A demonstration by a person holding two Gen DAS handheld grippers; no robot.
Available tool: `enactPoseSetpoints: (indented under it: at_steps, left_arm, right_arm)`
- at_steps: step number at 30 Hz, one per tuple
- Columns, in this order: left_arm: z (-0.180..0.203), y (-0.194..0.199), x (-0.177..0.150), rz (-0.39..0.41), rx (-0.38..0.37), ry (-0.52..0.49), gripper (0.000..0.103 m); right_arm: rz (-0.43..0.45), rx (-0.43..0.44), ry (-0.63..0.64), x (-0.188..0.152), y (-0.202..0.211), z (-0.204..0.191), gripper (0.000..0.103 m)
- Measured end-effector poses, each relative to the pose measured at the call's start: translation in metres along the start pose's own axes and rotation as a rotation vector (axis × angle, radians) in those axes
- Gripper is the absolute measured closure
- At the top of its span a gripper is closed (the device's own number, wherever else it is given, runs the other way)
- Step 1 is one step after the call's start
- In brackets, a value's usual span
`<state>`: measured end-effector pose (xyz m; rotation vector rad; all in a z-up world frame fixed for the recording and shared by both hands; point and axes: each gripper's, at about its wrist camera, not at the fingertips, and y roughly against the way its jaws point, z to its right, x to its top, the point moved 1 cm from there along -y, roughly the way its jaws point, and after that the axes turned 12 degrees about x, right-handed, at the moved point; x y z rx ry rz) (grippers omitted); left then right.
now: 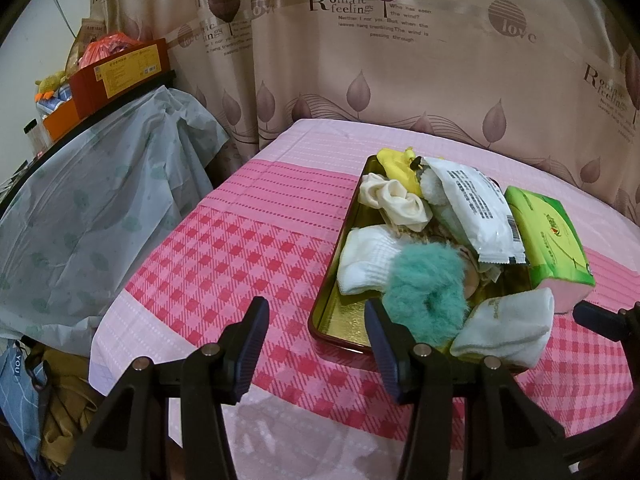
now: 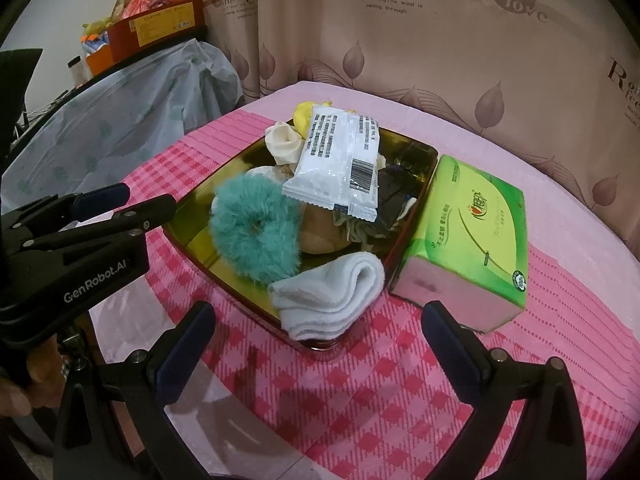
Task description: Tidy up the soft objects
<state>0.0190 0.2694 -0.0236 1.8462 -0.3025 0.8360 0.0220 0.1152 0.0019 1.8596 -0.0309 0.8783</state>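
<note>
The gold tin tray [image 2: 412, 152] holds the soft things – teal fur scrunchie [image 2: 256, 236], folded white sock [image 2: 332, 292], white wipes packet [image 2: 340, 160]; the green tissue pack [image 2: 468, 240] sits just beside it. Left gripper [image 1: 316, 344] and right gripper [image 2: 320, 344] both hover with fingers apart – empty.

Shiny metal, soft cloth

You have a glossy gold metal tray [image 2: 412, 152], a fluffy teal scrunchie [image 2: 256, 232], a ribbed white cloth sock [image 2: 332, 296], a slick plastic packet [image 2: 340, 160] and a matt checked tablecloth [image 2: 380, 380].
</note>
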Motion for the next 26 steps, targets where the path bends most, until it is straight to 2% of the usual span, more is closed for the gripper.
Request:
enactPoseSetpoints:
  at_steps: [26]
  left_arm:
    - [0.0041,0.0005,0.0004,0.005,0.000,-0.006,0.052]
  right_arm:
    - [-0.002,-0.002,0.003,-0.0002,-0.0008,-0.0022,0.001]
